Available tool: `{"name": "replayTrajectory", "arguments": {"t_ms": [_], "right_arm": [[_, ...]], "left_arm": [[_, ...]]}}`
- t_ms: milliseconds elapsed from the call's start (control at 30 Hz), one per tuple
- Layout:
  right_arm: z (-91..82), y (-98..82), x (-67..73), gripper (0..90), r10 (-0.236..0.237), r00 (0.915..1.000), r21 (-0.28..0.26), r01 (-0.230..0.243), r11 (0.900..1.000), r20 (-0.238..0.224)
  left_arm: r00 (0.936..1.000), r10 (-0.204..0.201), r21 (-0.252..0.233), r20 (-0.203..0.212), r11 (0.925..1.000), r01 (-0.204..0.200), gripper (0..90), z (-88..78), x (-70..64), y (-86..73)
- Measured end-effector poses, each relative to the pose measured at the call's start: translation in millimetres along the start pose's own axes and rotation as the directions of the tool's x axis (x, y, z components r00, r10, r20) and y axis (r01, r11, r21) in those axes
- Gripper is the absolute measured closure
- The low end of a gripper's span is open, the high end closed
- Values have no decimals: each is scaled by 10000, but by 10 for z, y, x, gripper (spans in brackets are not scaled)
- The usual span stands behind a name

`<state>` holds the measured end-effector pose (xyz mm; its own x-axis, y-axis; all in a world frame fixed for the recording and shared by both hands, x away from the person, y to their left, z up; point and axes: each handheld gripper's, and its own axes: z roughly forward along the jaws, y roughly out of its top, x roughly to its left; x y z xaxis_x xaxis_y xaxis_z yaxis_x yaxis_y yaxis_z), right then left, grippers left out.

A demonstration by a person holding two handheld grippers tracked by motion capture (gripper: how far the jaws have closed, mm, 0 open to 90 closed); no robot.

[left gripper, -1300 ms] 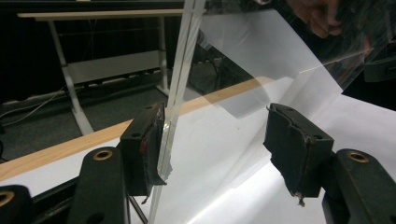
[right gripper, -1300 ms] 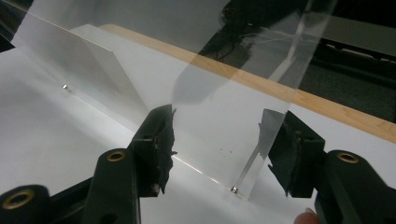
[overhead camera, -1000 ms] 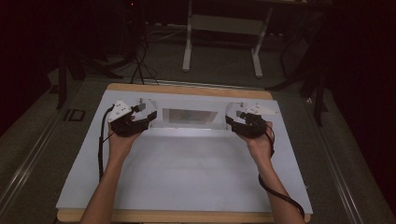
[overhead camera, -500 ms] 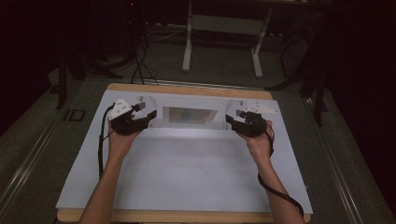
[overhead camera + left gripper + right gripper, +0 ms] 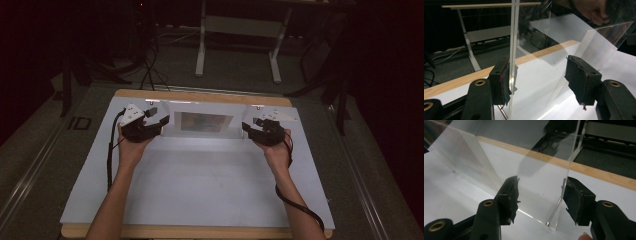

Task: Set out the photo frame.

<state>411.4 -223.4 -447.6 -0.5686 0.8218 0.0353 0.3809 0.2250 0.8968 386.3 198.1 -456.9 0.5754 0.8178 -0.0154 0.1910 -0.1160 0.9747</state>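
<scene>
Clear acrylic stand point(image 5: 202, 122) is sitting upright near the far edge of the white table point(image 5: 200, 185), between the two grippers. It's transparent with bent side panels; a picture-like patch is showing through its front face in the high view, too blurred to read.

Left gripper point(image 5: 150, 120) is sitting at the stand's left end, held by the left hand point(image 5: 131, 147) with forearm coming in straight from the bottom edge. In the left gripper view its jaws are standing wide apart; the stand's edge point(image 5: 512, 50) is running vertically right against the left pad point(image 5: 504, 82), while the right pad point(image 5: 580, 80) is staying clear of it. Not clamped.

Right gripper point(image 5: 252, 129) is mirroring this at the right end, right hand point(image 5: 275, 150) wrapping it from behind. Its own view is showing jaws apart too, a panel edge point(image 5: 569, 165) standing just beside the right pad point(image 5: 571, 200), contact hard to tell.

Stand's outline is hard to trace: reflections and transparency are blending it into the table. Cables are trailing from both grippers along the forearms.
</scene>
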Motion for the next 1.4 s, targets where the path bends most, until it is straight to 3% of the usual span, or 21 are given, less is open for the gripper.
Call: {"name": "replayTrajectory", "arguments": {"t_ms": [133,267,567,900,1033,1400], "right_arm": [[72,-58,-13,468,-237,9997,-28,236,9997,-110],[85,-53,-18,470,-171,9998,-62,170,9998,-65],[119,-48,-35,470,-345,9994,-54,345,9994,-61],[176,-55,-63,468,-500,9987,31,501,9987,-108],[221,-68,-54,468,-773,9970,143,772,9969,33],[299,-33,-62,467,-998,9946,212,992,9948,271]], "left_arm": [[10000,47,-11,-54,10000,-47,399,8,4,0],[9996,12,274,-271,9996,-4,369,46,19,-1],[10000,-27,848,-39,9964,30,368,158,58,-79],[9997,-227,812,-80,9964,233,388,185,86,-93],[9996,-267,828,-96,9962,274,391,199,95,-90],[9985,-105,872,-533,9961,152,390,283,100,-70]]}}
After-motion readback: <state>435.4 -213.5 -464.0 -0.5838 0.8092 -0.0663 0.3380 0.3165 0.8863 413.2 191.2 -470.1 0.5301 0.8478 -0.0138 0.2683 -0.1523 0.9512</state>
